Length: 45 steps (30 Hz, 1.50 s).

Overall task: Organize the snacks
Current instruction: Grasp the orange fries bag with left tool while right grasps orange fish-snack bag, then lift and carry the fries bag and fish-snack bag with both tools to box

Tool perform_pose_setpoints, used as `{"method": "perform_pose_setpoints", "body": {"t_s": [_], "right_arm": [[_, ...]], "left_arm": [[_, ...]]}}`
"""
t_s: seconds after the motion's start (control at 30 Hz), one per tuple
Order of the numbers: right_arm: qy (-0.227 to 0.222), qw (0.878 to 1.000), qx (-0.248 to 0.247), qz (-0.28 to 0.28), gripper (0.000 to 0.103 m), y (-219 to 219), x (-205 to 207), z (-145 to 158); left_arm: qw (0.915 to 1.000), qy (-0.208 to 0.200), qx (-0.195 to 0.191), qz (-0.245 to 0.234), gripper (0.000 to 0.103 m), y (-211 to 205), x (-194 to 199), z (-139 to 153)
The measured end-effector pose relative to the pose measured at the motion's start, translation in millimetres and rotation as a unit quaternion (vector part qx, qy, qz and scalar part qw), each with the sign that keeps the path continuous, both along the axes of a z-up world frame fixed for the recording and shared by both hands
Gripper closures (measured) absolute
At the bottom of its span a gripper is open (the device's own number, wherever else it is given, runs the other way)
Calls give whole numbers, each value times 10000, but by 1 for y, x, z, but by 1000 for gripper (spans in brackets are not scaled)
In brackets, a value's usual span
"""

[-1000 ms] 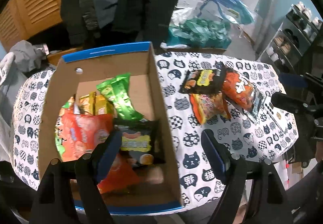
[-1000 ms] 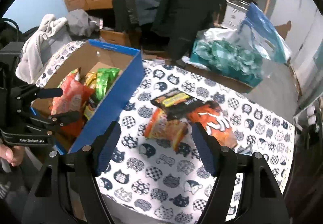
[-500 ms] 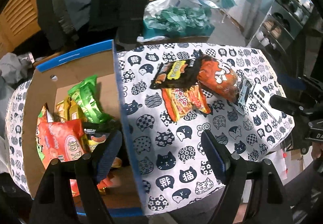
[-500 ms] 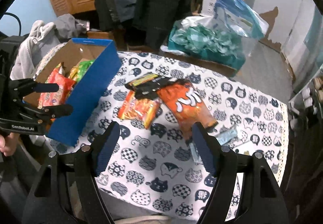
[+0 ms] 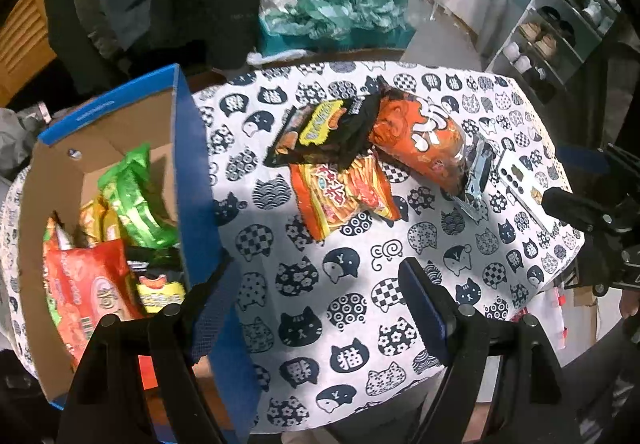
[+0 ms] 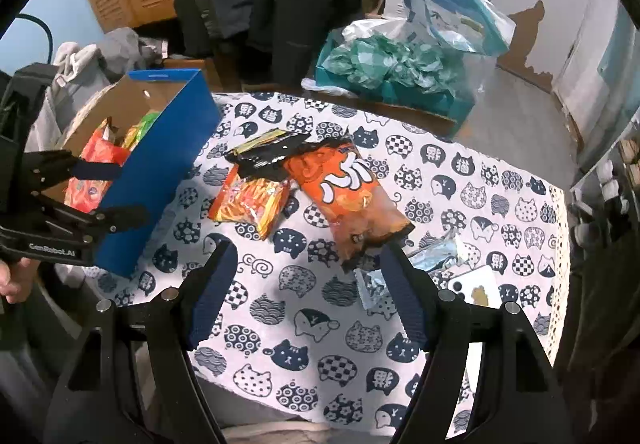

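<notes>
Three snack packets [image 6: 296,180] lie overlapped beside the part-filled, perhaps cardboard, blue box [image 6: 160,172].

Bare tablecloth [image 6: 304,300] before snack pile [image 6: 308,180]; box wall [image 6: 160,172] flanks left.

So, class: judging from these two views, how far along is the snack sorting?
Done: several packets already lie in the box. In hand: nothing; the left gripper and right gripper are both open and empty. Left: the black packet, striped packet, orange bag and silver wrappers on the table.
</notes>
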State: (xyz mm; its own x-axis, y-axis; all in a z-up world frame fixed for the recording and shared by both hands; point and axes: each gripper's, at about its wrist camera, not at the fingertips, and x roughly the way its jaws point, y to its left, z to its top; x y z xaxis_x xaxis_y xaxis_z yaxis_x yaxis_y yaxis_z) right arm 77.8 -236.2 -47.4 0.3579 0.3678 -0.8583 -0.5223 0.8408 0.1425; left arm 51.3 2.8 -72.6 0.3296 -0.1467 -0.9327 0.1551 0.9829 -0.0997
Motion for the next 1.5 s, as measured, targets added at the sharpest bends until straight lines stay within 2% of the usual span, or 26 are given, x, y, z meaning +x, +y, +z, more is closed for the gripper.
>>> {"method": "perform_pose_setpoints", "body": {"t_s": [0.27, 0.47, 0.53, 0.77, 0.97, 1.1, 1.23, 1.33, 1.4, 1.5], "right_arm": [[114, 9995, -201, 212, 30, -2, 24, -15], [144, 9977, -400, 532, 29, 2, 45, -27], [274, 9968, -392, 635, 29, 5, 55, -34], [859, 9926, -395, 768, 29, 8, 94, -65], [1154, 9885, -290, 935, 29, 13, 115, -92], [1194, 9861, -361, 1097, 29, 24, 124, -105], [1296, 9831, -402, 1226, 29, 36, 130, -120], [1277, 9813, -530, 1339, 29, 46, 131, -130], [1293, 9809, -553, 1344, 29, 49, 131, -135], [1354, 9802, -554, 1337, 29, 51, 130, -143]], "left_arm": [[9990, 410, -138, 89, 21, -12, 28, -28], [9978, 497, -343, 272, 20, -19, 52, -36], [9974, 540, -372, 295, 16, -24, 60, -41], [9956, 773, -315, 434, 16, -35, 82, -66], [9935, 954, -322, 528, 16, -38, 94, -85], [9930, 1050, -243, 474, 14, -40, 99, -101], [9929, 1072, -199, 474, 10, -41, 99, -111], [9951, 918, 53, 360, 10, -47, 96, -112], [9963, 832, 83, 204, 11, -52, 93, -113], [9974, 701, 143, 96, 20, -54, 89, -112]]}}
